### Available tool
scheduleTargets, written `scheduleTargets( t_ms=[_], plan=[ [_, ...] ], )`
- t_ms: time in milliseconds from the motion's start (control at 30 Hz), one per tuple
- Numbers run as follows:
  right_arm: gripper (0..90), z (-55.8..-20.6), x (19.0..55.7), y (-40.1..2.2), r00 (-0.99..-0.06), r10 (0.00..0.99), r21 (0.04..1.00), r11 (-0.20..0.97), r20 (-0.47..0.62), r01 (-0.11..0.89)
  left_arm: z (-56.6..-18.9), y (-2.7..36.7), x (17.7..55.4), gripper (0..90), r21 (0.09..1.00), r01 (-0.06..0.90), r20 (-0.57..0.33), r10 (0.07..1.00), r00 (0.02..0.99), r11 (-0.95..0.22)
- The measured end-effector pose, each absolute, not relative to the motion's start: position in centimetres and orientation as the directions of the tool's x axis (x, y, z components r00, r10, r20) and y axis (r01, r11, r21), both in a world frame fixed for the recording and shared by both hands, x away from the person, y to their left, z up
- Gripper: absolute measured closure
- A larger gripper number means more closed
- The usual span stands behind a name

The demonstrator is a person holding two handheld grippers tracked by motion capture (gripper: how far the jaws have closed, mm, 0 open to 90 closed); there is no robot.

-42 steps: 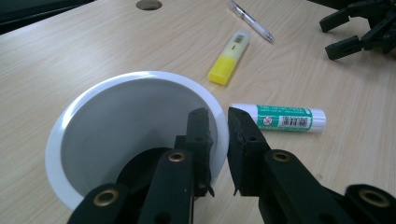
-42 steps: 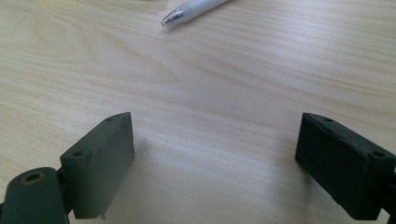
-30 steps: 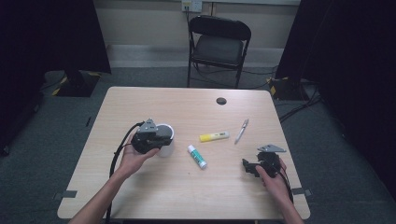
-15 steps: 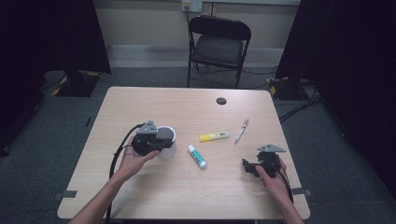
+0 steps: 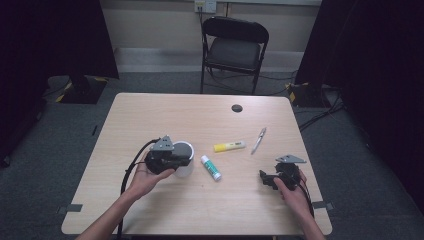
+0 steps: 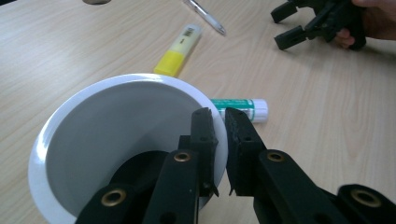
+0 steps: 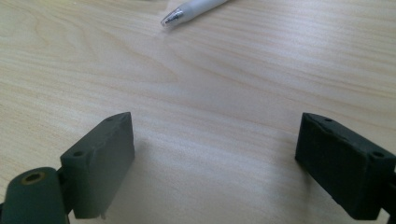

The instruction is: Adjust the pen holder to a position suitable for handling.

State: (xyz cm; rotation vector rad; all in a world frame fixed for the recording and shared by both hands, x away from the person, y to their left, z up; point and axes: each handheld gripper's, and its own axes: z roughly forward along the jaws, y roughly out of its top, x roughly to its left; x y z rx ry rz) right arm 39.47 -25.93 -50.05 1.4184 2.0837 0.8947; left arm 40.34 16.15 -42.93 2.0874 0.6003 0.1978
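A white cup point(image 5: 184, 156) stands left of the table's middle, and my left gripper point(image 5: 176, 161) is shut on its rim. In the left gripper view one jaw sits inside the white cup point(image 6: 116, 126) and the other outside, so the left gripper point(image 6: 219, 122) pinches the wall. My right gripper point(image 5: 266, 178) rests low at the table's right, open; in its own view the right gripper point(image 7: 215, 154) has bare wood between its jaws. A green-and-white glue stick point(image 5: 210, 167) point(image 6: 240, 106) lies just right of the cup.
A yellow highlighter point(image 5: 229, 146) point(image 6: 180, 49) and a white pen point(image 5: 258, 140) point(image 6: 205, 16) point(image 7: 196, 9) lie beyond the glue stick. A black disc point(image 5: 236, 108) sits near the far edge. A black folding chair point(image 5: 235, 47) stands behind the table. The right gripper point(image 6: 281, 25) appears far off in the left gripper view.
The left gripper and the cup have shifted slightly toward the near edge. The right gripper has stayed where it was.
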Motion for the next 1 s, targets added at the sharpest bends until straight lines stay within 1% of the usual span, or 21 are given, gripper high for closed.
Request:
scheduleTargets(
  t_ms=[567, 1000],
  plan=[
    [10.9, -50.1, 39.5, -25.9, -0.361, 0.932, 0.732, 0.256, -0.015, 0.631, -42.9, 14.0, 38.8, 82.7, 0.821, 0.313, -0.105, 0.411, 0.905, -0.478],
    [10.9, -50.1, 39.5, -25.9, -0.361, 0.932, 0.732, 0.256, -0.015, 0.631, -42.9, 13.1, 38.0, 82.6, 0.818, 0.304, -0.118, 0.374, 0.92, -0.488]
  ],
)
